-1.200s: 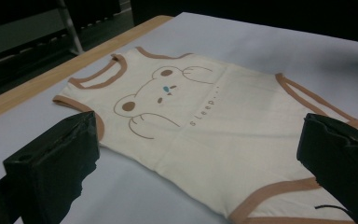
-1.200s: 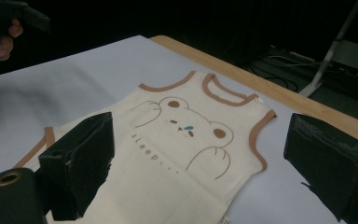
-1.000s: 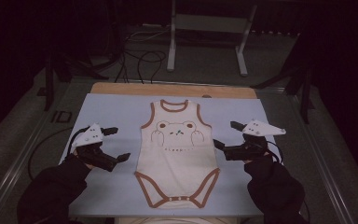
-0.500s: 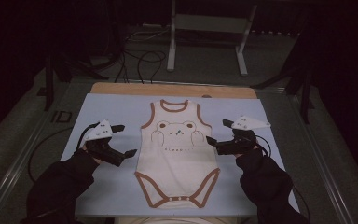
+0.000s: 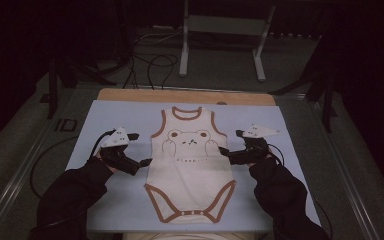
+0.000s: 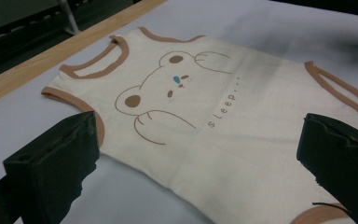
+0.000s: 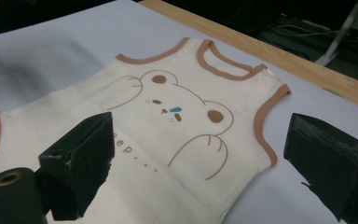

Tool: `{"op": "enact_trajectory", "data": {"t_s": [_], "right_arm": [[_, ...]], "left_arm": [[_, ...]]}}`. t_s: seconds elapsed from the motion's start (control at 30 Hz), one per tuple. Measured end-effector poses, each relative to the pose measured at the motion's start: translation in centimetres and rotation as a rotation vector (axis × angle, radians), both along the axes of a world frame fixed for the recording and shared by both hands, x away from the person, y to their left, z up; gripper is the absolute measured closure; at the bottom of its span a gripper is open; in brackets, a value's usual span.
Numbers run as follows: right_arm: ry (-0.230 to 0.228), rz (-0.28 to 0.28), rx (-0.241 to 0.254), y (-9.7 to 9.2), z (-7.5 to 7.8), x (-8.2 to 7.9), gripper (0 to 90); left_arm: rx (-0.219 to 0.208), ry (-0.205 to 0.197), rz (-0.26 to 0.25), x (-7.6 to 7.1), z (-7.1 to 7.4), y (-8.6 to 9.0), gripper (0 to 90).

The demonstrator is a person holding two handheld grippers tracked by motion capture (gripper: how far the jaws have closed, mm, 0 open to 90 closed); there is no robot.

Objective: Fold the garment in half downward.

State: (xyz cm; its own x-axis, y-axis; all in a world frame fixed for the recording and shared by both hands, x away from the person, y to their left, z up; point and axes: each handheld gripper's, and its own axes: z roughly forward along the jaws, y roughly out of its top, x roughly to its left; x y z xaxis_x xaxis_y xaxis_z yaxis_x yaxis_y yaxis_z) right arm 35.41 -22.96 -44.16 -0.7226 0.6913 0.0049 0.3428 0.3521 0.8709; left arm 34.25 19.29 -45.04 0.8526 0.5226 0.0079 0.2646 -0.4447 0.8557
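From the high view, you have one baby bodysuit (image 5: 190, 170) lying flat and face up in the middle of the one pale blue mat (image 5: 105, 195), with your left gripper (image 5: 136, 150) just beside its left side seam and your right gripper (image 5: 231, 145) just beside its right; both gape wide and hold nothing. Come in level and low so that each lower jaw slides under the hem instead of pushing the cloth into a ridge. In the left gripper view, the two black jaws straddle the armhole edge; bite at the brown trim. In the right gripper view, two jaws likewise frame the other armhole; close both grippers together.
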Motion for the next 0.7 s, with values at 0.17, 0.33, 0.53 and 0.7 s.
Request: {"op": "enact_trajectory", "data": {"t_s": [0.17, 0.33, 0.53, 0.7], "right_arm": [[0.027, -0.002, -0.005, -0.1, -1.0, 0.6, 8.8], [0.066, -0.007, -0.008, -0.2, -2.2, 1.2, 8.8], [0.093, -0.015, -0.019, -0.5, -3.1, 1.7, 8.8], [0.107, -0.017, -0.031, -0.6, -3.9, 2.1, 8.8]], "left_arm": [[0.015, 0.015, 0.008, 0.5, -0.4, -0.4, 0.0], [0.030, 0.039, 0.014, 0.9, -1.2, -0.9, 0.0], [0.048, 0.060, 0.024, 1.5, -2.1, -1.6, 0.0], [0.061, 0.075, 0.043, 2.0, -2.7, -2.0, 0.0]]}}
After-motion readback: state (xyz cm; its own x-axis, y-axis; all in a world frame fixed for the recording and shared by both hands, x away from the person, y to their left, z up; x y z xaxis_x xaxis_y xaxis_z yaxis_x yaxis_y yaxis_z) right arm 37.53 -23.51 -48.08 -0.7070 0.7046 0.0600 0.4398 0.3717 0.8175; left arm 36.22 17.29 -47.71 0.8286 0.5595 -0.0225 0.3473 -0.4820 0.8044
